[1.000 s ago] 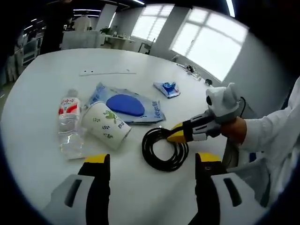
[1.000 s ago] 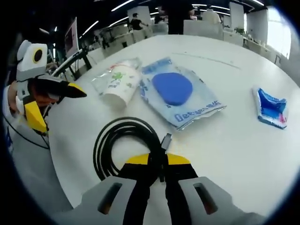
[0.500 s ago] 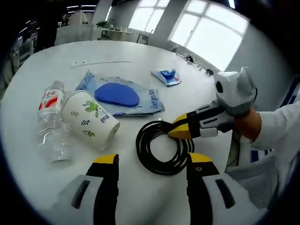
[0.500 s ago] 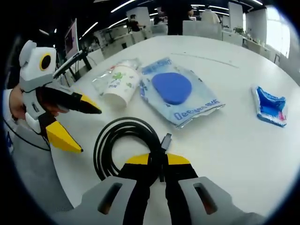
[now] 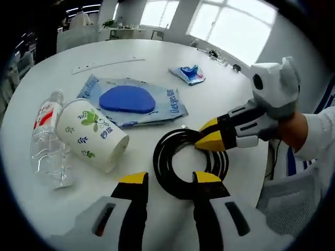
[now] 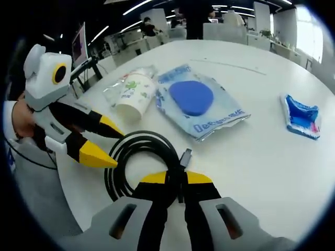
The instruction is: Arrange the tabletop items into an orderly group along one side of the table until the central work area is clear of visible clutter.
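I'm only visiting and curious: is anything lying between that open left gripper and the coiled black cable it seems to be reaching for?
Nothing visible does. The left gripper, open, sits right at the black cable coil, with bare table between. The right gripper is shut on the coil's far side. The paper cup lies off to one side.

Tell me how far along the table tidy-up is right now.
Early. Nothing looks grouped along a side yet: the paper cup, water bottle, blue pouch and small blue packet lie spread over the table. In hand: the right tongs are shut on the coiled black cable, and the left tongs are open near the same coil. Everything remains to be lined up.
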